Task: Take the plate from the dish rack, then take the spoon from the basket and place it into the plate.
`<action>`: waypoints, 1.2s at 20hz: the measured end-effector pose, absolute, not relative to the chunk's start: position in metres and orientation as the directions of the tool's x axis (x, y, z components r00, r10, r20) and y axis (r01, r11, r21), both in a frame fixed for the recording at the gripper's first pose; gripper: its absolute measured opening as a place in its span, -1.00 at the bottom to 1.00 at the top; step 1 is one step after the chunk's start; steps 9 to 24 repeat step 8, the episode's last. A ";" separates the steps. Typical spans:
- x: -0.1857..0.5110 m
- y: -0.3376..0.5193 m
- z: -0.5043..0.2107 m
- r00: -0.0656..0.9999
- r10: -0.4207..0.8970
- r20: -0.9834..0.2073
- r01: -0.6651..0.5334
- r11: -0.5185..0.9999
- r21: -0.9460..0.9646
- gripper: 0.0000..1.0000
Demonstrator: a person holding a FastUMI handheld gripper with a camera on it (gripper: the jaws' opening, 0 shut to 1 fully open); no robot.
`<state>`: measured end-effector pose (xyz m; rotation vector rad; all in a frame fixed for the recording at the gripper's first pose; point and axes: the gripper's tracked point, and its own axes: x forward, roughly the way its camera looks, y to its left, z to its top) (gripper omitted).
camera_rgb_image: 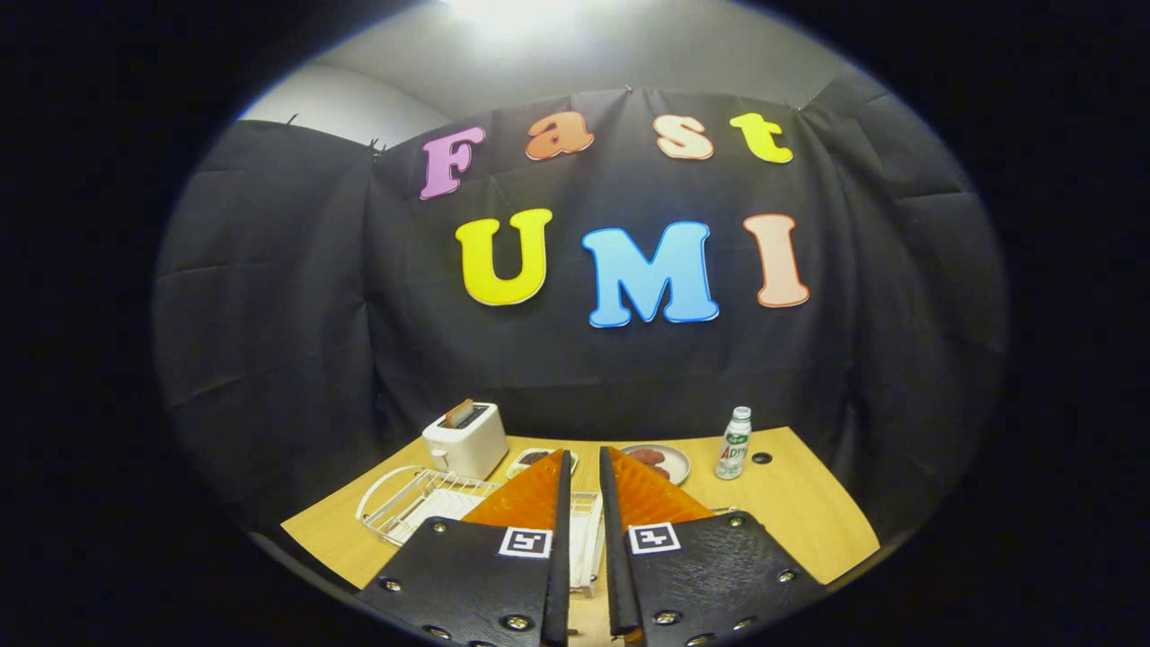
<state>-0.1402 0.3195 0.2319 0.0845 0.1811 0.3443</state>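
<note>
- Gripper (584,458) hangs above the table (800,512), its fingers nearly together with a thin gap between them, holding nothing.
- Rack (404,503), white wire, lies under and left of the fingers; whether a plate stands in it cannot be told.
- Toaster (465,438) stands just behind the rack, a slice in its slot.
- Small tray (530,459) with dark food sits beyond the left finger.
- Dish (660,461) with reddish pieces sits beyond the right finger.
- Bottle (734,443) stands upright right of the dish.
</note>
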 end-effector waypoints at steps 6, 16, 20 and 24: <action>-0.118 0.263 0.281 0.966 0.252 -0.058 -0.245 0.963 0.109 -0.67; -0.113 0.249 0.290 0.972 0.232 -0.043 -0.226 0.967 0.120 -0.67; -0.113 0.249 0.290 0.972 0.232 -0.043 -0.226 0.967 0.120 -0.67; -0.113 0.249 0.290 0.972 0.232 -0.043 -0.226 0.967 0.120 -0.67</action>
